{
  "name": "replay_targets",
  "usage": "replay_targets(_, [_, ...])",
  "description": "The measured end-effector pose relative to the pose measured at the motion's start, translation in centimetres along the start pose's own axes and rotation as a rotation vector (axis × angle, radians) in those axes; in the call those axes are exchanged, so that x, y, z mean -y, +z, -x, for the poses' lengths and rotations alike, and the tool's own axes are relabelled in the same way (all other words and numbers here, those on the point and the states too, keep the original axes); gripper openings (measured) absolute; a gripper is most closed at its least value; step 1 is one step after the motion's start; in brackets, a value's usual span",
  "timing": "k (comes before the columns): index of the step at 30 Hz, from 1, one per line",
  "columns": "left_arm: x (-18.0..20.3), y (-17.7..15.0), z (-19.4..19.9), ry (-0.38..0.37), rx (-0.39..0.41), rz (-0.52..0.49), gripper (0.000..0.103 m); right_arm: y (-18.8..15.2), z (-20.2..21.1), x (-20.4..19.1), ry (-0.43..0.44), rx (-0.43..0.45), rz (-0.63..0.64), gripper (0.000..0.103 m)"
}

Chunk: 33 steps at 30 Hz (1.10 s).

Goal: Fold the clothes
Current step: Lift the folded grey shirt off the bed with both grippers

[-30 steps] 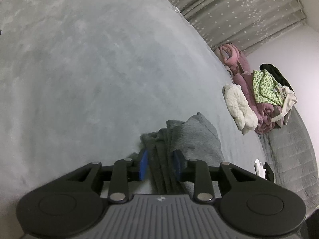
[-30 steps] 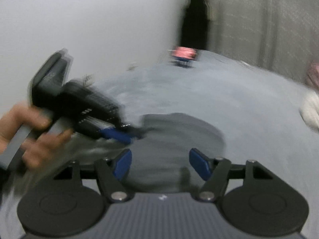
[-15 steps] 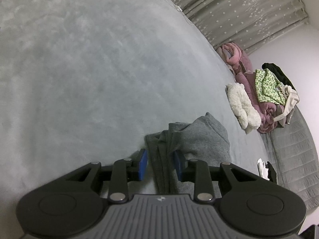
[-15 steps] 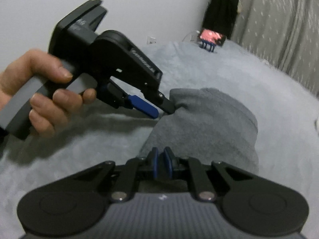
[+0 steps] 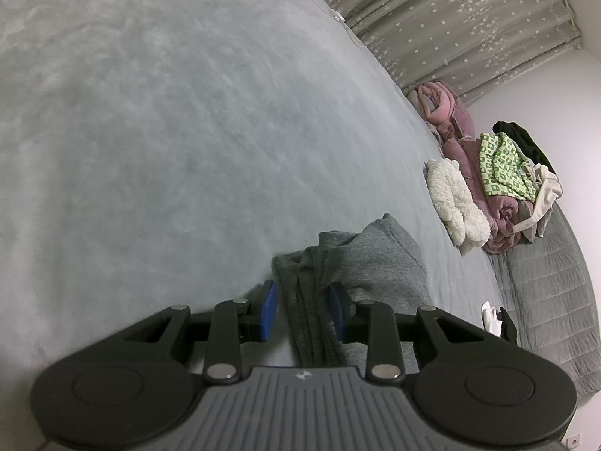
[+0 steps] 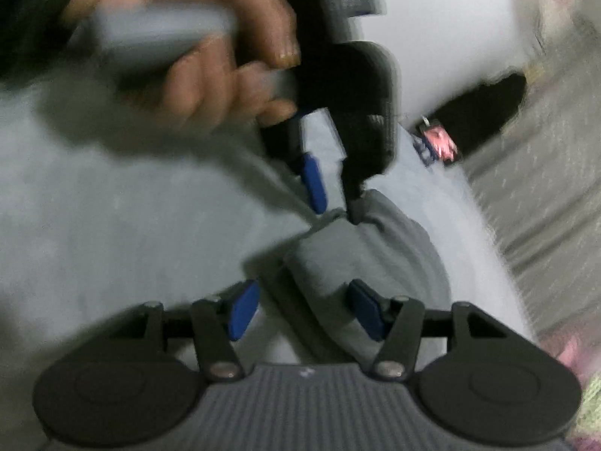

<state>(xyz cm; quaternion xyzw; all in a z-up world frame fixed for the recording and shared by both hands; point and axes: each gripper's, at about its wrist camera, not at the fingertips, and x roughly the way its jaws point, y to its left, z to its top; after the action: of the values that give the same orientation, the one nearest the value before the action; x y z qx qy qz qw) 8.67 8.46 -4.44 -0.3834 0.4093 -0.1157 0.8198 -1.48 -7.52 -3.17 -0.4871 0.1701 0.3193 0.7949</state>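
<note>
Through the left wrist camera I am seeing my left gripper (image 5: 302,310) with its blue pads standing apart, and a bunched edge of the grey garment (image 5: 360,263) running up between them; I cannot tell whether the pads are touching the cloth. The garment is lying folded on the grey bedspread (image 5: 150,131), close in front of the gripper. Farther right, a pile of clothes (image 5: 484,184) is sitting by the wall, with a starred curtain (image 5: 432,18) hanging behind.

Through the right wrist camera, which is blurring, I am seeing my right gripper (image 6: 304,310) spread wide, a thick fold of the grey garment (image 6: 375,255) lying between its pads without being pinched. Above it, a hand (image 6: 210,56) is holding the left gripper (image 6: 332,203), whose tips are pointing down onto the garment's upper edge, fingers apart.
</note>
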Motion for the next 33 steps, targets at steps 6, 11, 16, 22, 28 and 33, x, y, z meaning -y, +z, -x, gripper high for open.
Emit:
replay_targets(6, [0.0,0.0,-0.1,-0.001,-0.001,0.005,0.03,0.3,-0.8,-1.4,-0.066,-0.008,0.082,0.055])
replay_targets(11, [-0.1,0.1,-0.2,-0.007,-0.003,0.016,0.031,0.3,-1.4,-1.5,-0.086,-0.002,0.1,0.048])
replay_targets(16, [-0.2,0.2,-0.2,-0.013,-0.006,0.031,0.031,0.2,-1.9,-0.9,-0.079,0.005,0.075,0.033])
replay_targets(22, [-0.2,0.3,0.1,-0.028,-0.017,0.062,0.037,0.2,-0.3,2.1,-0.041,0.045,-0.109,0.03])
replay_targets(28, [-0.2,-0.7,0.5,-0.13,-0.035,0.137,0.043,0.3,1.7,3.9,-0.034,0.069,-0.236,0.03])
replay_targets(33, [-0.9,-1.8,-0.3,-0.228,-0.044,0.233,0.047,0.2,3.5,4.5,-0.037,0.079,-0.275,0.029])
